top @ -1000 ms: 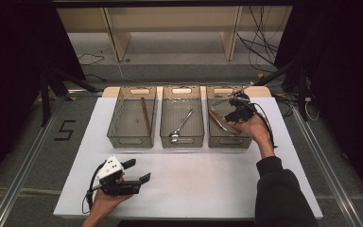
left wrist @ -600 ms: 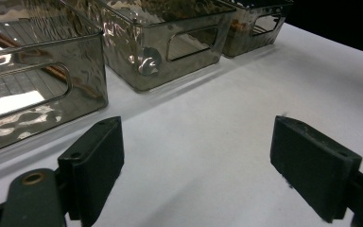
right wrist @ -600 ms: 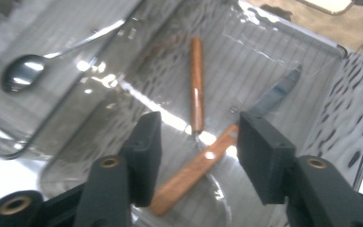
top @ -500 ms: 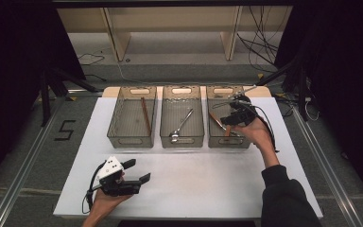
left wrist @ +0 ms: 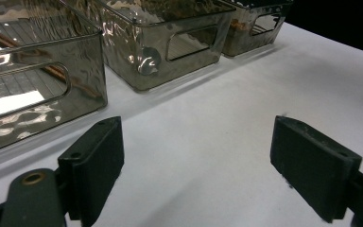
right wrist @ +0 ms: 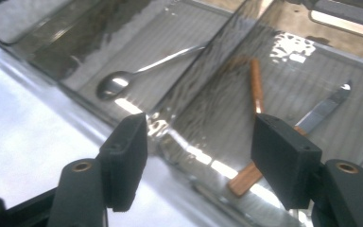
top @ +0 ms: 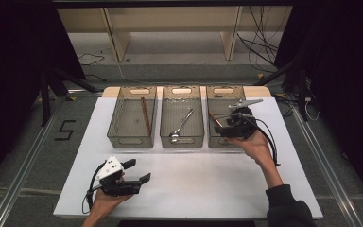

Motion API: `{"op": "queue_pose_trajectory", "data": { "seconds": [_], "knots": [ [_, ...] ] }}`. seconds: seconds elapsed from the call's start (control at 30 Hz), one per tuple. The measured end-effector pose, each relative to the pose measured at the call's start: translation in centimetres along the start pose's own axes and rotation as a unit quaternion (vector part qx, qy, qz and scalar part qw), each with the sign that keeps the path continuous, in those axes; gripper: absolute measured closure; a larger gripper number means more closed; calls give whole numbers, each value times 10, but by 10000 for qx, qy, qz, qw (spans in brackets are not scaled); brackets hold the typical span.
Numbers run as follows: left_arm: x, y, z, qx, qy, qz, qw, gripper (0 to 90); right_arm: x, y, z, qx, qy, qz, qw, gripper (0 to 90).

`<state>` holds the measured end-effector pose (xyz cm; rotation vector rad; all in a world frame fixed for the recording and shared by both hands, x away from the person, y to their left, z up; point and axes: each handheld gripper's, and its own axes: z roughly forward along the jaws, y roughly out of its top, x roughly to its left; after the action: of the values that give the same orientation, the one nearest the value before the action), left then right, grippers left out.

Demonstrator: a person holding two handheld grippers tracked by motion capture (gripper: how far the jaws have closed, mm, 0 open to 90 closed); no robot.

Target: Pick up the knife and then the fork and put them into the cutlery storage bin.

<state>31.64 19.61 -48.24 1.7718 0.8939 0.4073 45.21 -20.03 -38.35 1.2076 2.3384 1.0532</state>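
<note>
Knife (right wrist: pixel 312 118) with wooden handle lies in the right bin (top: pixel 217 142), just beyond the right gripper (right wrist: pixel 198 161), whose empty jaws have just been opening above the near rim; three bins (top: pixel 182 91), one spoon (top: pixel 180 126); bare white table (top: pixel 208 184) in front

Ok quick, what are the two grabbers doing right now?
Left gripper: open, holding nothing, over the table.
Right gripper: jaws just opened, nothing between them, above the right bin with the knife.

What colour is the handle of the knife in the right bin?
Reddish-brown wood, on the knife lying in the right bin; clearest in the right gripper view.
</note>
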Motion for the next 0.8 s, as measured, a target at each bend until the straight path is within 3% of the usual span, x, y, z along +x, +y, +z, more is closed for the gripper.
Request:
{"op": "queue_pose_trajectory", "data": {
  "seconds": [0.2,0.57,0.8],
  "knots": [
    [0,0,0,3,-1,3,10000,179,14,-17,-4,-259,245,72,9993,336],
    [0,-1,-1,9,23,-5,10000,179,37,-57,-10,-688,750,133,9947,300],
    [0,-1,-2,24,25,4,10000,179,49,-78,-10,-811,810,26,9934,288]
  ]
}}
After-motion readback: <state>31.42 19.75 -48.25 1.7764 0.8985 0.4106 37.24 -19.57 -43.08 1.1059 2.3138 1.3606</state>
